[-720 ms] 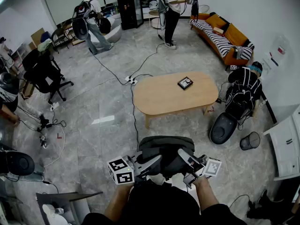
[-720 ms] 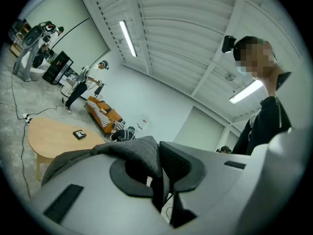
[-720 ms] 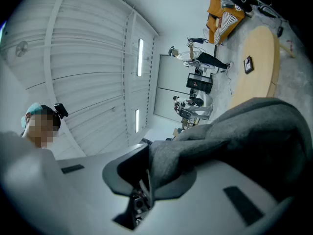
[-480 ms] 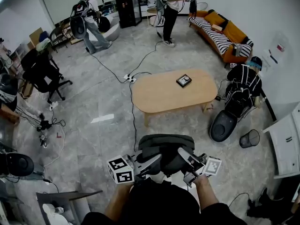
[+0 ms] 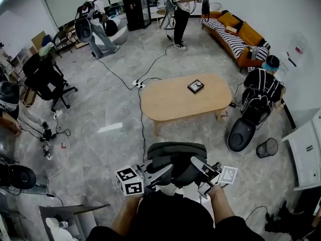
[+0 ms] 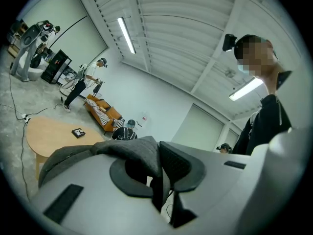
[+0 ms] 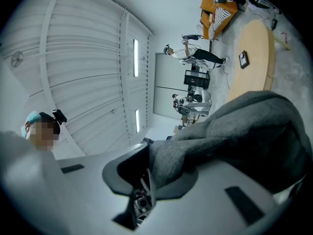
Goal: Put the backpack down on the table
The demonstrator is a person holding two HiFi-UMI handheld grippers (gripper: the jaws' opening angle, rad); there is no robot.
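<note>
Backpack point(image 5: 175, 157) matt grey cloth; table point(image 5: 170, 104) smooth pale wood.

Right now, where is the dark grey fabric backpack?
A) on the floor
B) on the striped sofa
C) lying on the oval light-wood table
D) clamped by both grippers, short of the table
D: the left gripper and right gripper each clamp the backpack, well short of the table.

Oval wooden table point(image 5: 170, 107) on grey floor point(image 5: 115, 109), small black square device point(image 5: 196, 86) lying on its top
</note>
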